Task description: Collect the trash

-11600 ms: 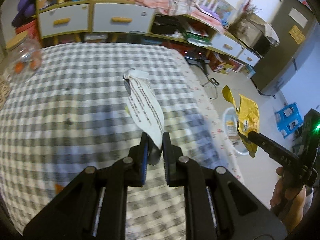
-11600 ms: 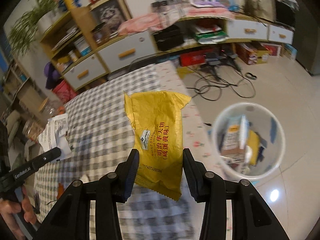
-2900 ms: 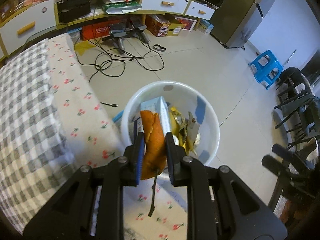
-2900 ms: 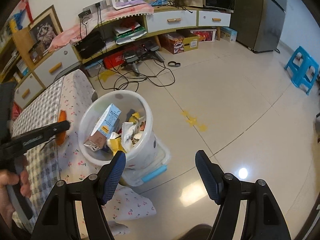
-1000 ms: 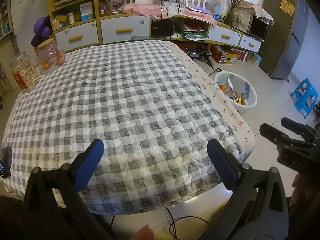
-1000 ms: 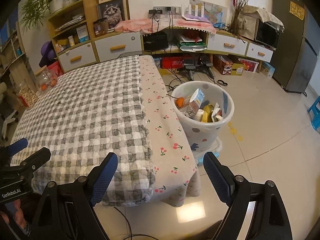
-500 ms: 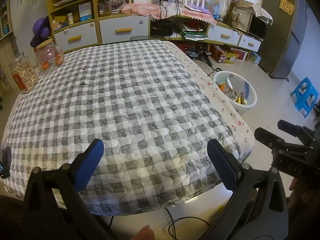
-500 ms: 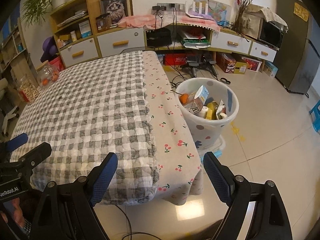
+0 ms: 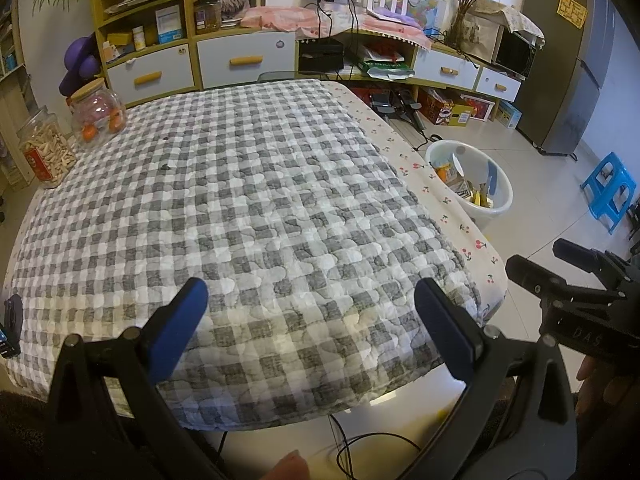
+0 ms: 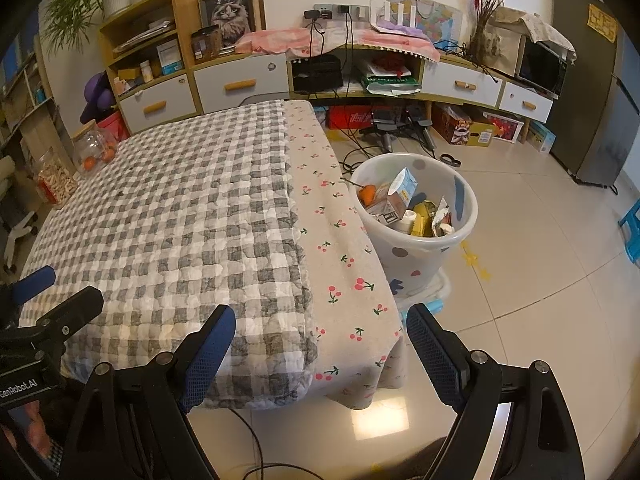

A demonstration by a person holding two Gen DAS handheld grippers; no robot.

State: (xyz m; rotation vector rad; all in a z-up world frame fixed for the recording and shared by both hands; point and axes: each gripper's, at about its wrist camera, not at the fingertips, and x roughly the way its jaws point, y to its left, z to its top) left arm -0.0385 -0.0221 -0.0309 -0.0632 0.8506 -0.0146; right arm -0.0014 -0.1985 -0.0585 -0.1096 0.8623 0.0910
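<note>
Checked tablecloth [image 9: 248, 208] shows no litter; trash sits in the bin [image 10: 416, 248] beside it. Left gripper [image 9: 312, 320] and right gripper [image 10: 320, 344] gape, empty. Probably finished: scan the cloth's edges before stopping.

Left gripper [image 9: 311, 307] angled downward, jaws spread wide, nothing between them. Right gripper [image 10: 320, 334] likewise angled down, jaws wide apart, empty. Both hand-held.
</note>
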